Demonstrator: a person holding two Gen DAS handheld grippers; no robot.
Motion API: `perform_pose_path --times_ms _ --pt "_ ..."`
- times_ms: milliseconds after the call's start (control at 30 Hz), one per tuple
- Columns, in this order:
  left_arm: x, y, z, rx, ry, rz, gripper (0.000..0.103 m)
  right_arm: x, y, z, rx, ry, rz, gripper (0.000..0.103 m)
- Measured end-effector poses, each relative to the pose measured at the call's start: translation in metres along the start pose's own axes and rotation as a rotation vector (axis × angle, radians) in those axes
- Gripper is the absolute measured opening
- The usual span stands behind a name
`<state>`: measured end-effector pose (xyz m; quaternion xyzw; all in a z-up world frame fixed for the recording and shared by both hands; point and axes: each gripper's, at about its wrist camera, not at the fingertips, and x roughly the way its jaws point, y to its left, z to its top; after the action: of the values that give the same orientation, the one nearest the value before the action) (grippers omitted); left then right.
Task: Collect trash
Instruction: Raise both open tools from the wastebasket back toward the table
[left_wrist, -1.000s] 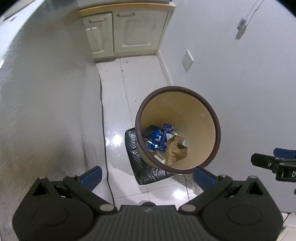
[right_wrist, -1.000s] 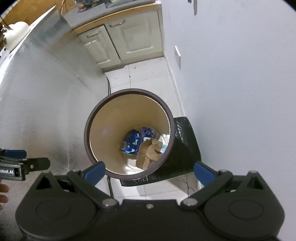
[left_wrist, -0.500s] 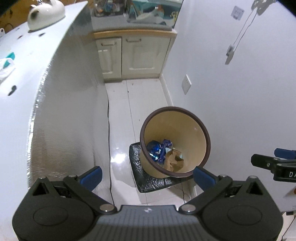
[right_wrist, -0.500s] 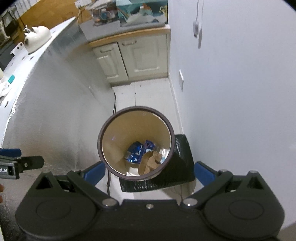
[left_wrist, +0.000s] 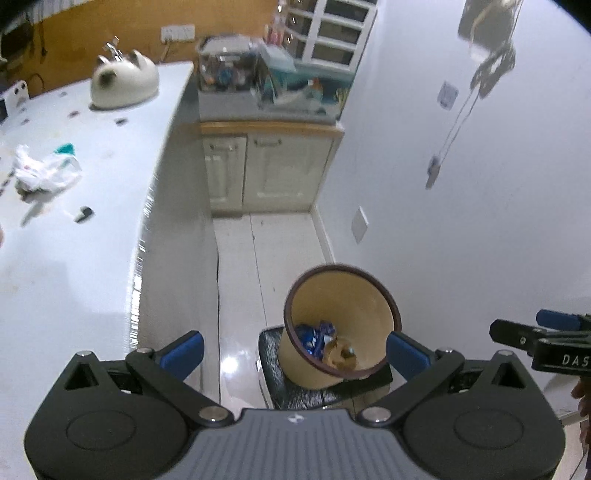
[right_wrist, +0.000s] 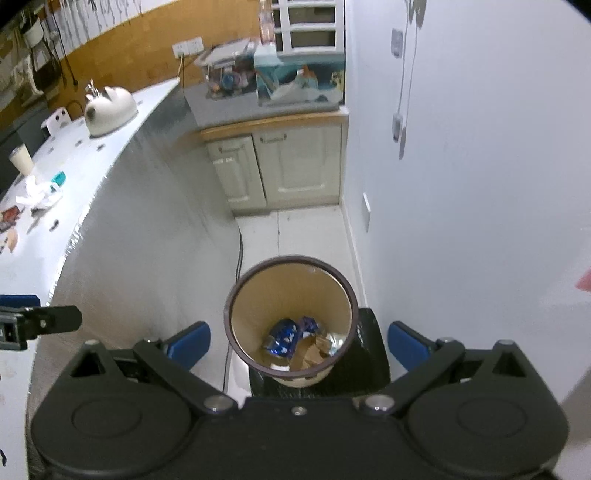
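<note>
Left tool and right tool: both spread wide, empty. Bin: on floor beside wall, containing blue wrapper and brown paper. Crumpled plastic: on desk.

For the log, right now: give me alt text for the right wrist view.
The open right gripper hangs empty above a tan waste bin on the floor, which holds a blue wrapper and brown paper scraps. A white counter with litter runs along the left, cream cabinets stand behind, and the left gripper shows at the left edge.
</note>
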<state>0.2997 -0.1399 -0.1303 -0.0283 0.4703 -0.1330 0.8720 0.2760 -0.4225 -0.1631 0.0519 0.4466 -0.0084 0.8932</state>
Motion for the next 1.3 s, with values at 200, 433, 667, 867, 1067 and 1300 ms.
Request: perform_pose_path --times_ms 200,433,667,867,1067,1300 --pt "-0.044 0.026 -0.006 -0.011 -0.095 -0.029 0.103 -0.034 0.029 -0.011 0.023 -0.1 -0.019 0.103" --pt "-0.095 0.065 -0.015 -0.004 -0.162 -0.044 0.103 -0.072 0.076 -0.025 0.031 -0.186 -0.036 0.103" --pt "-0.142 0.111 -0.019 0.006 -0.227 -0.033 0.103 -0.107 0.134 -0.037 0.041 -0.256 -0.022 0.103" --pt "-0.173 0.16 -0.023 -0.001 -0.272 -0.011 0.103 -0.121 0.183 -0.041 0.031 -0.298 -0.008 0.103" --pt "-0.192 0.213 -0.028 -0.014 -0.295 0.01 0.103 -0.124 0.239 -0.042 0.026 -0.329 0.011 0.103" --pt "-0.205 0.276 -0.027 -0.048 -0.311 0.043 0.103 -0.118 0.307 -0.037 -0.009 -0.343 0.038 0.103"
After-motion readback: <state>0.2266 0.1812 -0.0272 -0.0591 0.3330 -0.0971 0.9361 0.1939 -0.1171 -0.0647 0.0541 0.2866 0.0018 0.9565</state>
